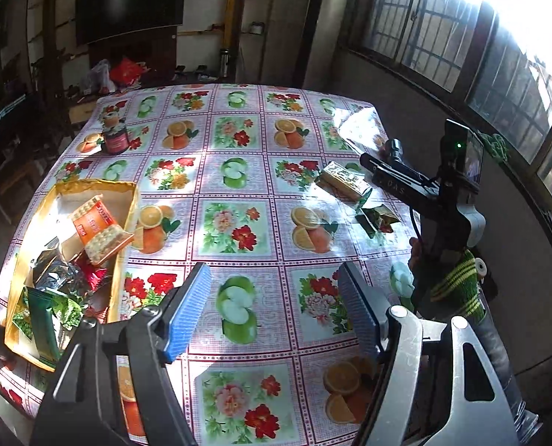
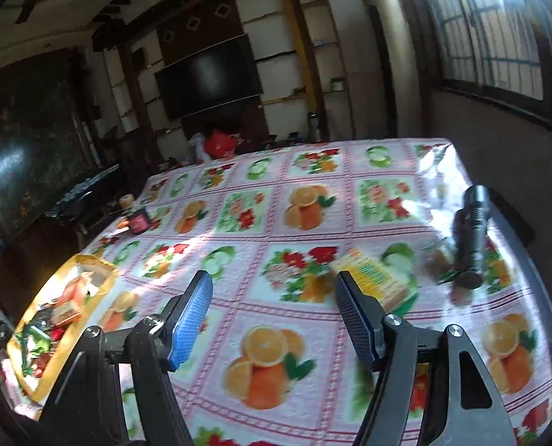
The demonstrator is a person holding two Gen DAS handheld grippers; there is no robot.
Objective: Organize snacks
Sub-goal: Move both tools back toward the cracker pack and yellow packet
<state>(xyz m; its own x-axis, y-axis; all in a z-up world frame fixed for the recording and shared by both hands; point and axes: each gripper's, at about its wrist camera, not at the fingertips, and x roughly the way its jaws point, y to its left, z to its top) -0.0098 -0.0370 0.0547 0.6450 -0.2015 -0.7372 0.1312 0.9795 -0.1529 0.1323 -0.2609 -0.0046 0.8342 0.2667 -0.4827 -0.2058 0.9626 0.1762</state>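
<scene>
A yellow box at the table's left holds several snack packets, among them orange wafer packs; it also shows in the right wrist view. A yellow-green snack pack lies at the right of the table, with a small dark green packet beside it. My left gripper is open and empty over the table's near middle. My right gripper is open and empty, with the yellow-green snack pack just beyond its right finger. The right gripper's body shows in the left wrist view next to those packs.
A black flashlight lies at the table's right edge. A dark red jar stands at the far left of the fruit-patterned tablecloth. Beyond the table are a wall TV, shelves and windows on the right.
</scene>
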